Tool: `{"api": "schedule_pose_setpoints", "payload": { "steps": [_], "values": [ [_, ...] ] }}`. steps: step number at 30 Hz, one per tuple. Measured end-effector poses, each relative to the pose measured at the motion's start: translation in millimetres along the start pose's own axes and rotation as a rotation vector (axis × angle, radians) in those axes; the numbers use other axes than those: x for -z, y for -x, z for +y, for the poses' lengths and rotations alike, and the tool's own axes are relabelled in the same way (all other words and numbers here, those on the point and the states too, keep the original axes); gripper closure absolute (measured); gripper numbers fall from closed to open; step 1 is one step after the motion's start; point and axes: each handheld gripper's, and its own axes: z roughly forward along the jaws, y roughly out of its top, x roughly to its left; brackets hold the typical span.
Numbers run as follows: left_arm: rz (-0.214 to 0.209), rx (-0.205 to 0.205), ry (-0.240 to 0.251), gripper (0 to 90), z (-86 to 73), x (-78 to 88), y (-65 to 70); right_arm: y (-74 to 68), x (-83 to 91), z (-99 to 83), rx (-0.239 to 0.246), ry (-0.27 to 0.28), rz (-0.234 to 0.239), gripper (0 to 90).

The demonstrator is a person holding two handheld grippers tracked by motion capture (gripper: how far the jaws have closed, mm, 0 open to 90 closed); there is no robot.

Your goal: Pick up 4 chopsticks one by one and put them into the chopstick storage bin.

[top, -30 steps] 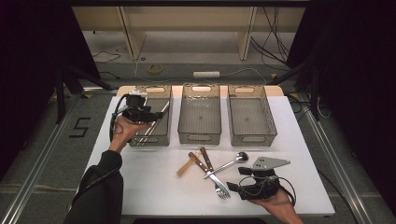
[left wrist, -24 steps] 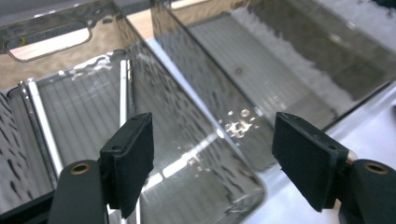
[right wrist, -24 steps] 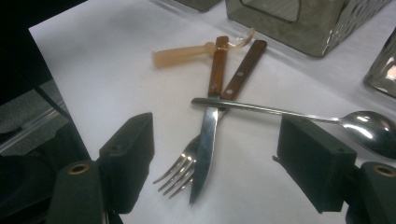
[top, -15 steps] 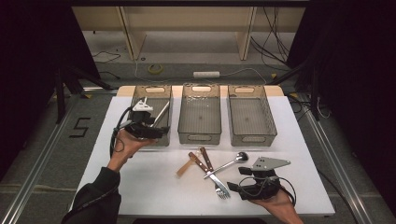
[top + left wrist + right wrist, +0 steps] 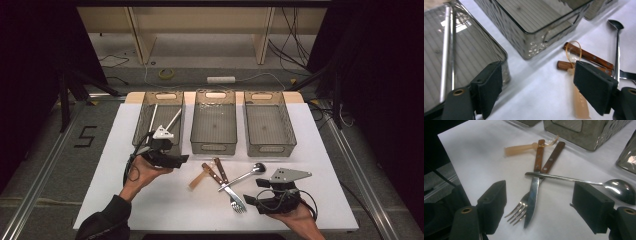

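My left gripper (image 5: pixel 181 159) sits at the near end of the left bin (image 5: pixel 145 122), its jaws wide and holding nothing — they have just been opening. In the left gripper view the bare white bench (image 5: pixel 544 90) lies between the two pads (image 5: pixel 491 86), the left bin is just behind my left jaw with two slim metal pieces (image 5: pixel 447 47) lying lengthwise in it, and the middle bin (image 5: pixel 534 27) stands ahead. Just past my right jaw lies the cutlery pile: a translucent amber plastic spoon (image 5: pixel 579 100) partly hidden by that pad, two brown wooden handles (image 5: pixel 589 56) crossing behind it, and the metal spoon (image 5: pixel 617 45) stretching away at the far right. My right gripper (image 5: pixel 252 201) rests low on the bench at the near right, jaws also wide and empty. In the right gripper view the pile is directly ahead, between and just beyond the pads: a knife (image 5: pixel 534 192) with its blade pointing toward me, lying over a fork (image 5: pixel 520 211) whose tines sit near my left jaw; the metal spoon's handle crosses on top of both, its bowl just above my right jaw; the amber spoon lies farther off, touching the wooden handles. The right bin (image 5: pixel 269 122) stands empty beyond this gripper — well apart from it.
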Motion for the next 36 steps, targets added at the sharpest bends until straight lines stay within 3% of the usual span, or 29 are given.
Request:
{"api": "schedule_pose_setpoints", "payload": {
  "steps": [12,36],
  "values": [
    [-0.038,-0.005,-0.014,21.5,-6.0,-0.2,16.8,2.8,-0.1,-1.2,-0.006,0.001,0.002,28.6],
    [-0.083,-0.05,-0.122,21.2,-16.3,-12.5,42.4,2.1,-1.5,-0.5,0.0,-0.005,0.003,28.6]
  ]
}}
